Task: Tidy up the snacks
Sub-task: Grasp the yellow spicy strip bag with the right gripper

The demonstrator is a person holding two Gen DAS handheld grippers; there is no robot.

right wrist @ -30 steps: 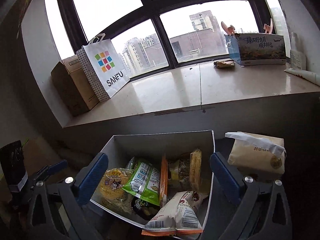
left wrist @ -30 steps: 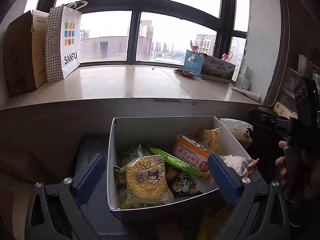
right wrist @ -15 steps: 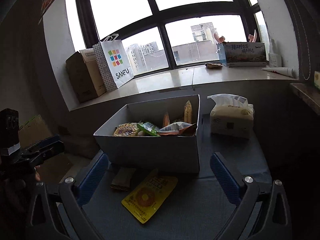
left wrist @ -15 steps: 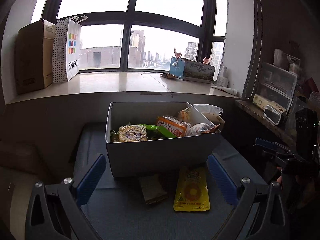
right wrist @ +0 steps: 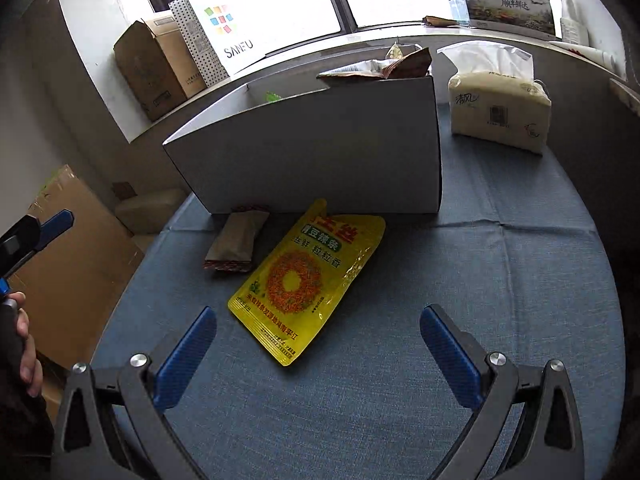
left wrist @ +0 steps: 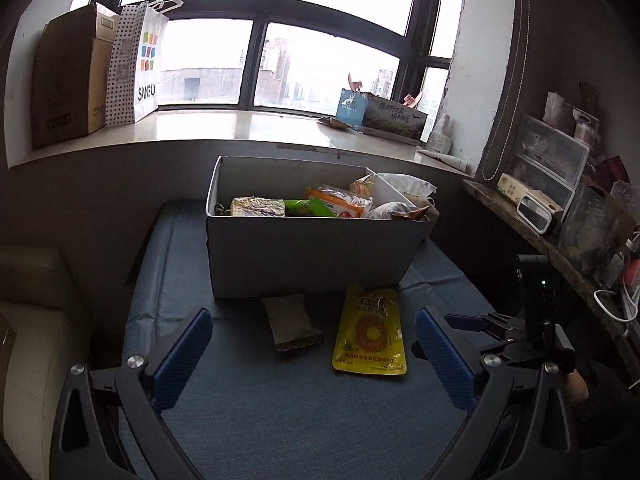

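Two snack packets lie on the blue worktop (right wrist: 480, 280) before the one white box (right wrist: 320, 148) of snacks, a glossy yellow pouch (right wrist: 304, 280) and a small brown packet (right wrist: 236, 244), while each hand-held gripper, left (left wrist: 312, 356) and right (right wrist: 316, 356), hangs released, grasping nothing.

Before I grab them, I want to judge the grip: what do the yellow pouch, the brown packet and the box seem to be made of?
Yellow pouch: glossy plastic film, judging by the glare and creases along its edge. Brown packet: matte, paper-like wrapper with crimped ends, though it could be matte film. Box: flat, stiff, white walls with sharp folded corners, probably cardboard.
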